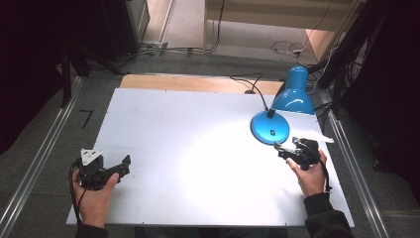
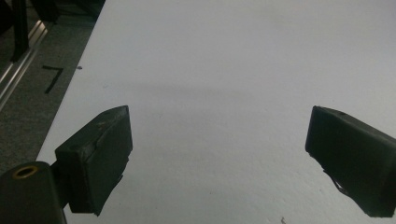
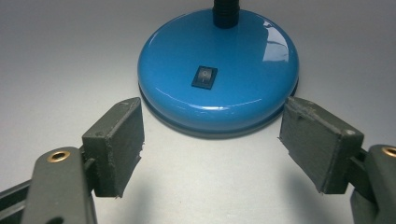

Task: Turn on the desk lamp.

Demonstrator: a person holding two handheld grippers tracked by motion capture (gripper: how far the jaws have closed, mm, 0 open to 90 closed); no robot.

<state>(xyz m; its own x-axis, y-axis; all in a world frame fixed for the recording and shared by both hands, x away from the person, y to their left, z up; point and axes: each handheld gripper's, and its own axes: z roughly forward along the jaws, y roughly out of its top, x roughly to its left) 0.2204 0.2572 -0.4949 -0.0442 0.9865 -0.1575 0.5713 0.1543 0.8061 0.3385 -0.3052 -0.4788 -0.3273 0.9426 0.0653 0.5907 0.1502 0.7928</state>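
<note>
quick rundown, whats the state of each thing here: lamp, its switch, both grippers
lamp: upright on the table, lit, a bright pool of light on the white top
switch: rocker on the lamp base, untouched, its position too small to read
right gripper: jaws open, empty, just short of the lamp base
left gripper: jaws open, empty, over bare table
table: white top, level

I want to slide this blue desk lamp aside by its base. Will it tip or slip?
The lamp probably slides rather than tips: its round base is wide, low and flat on the white table. The glossy dome likely lets fingers slip. The shade on its bent neck may wobble and make it top-heavy.
</note>
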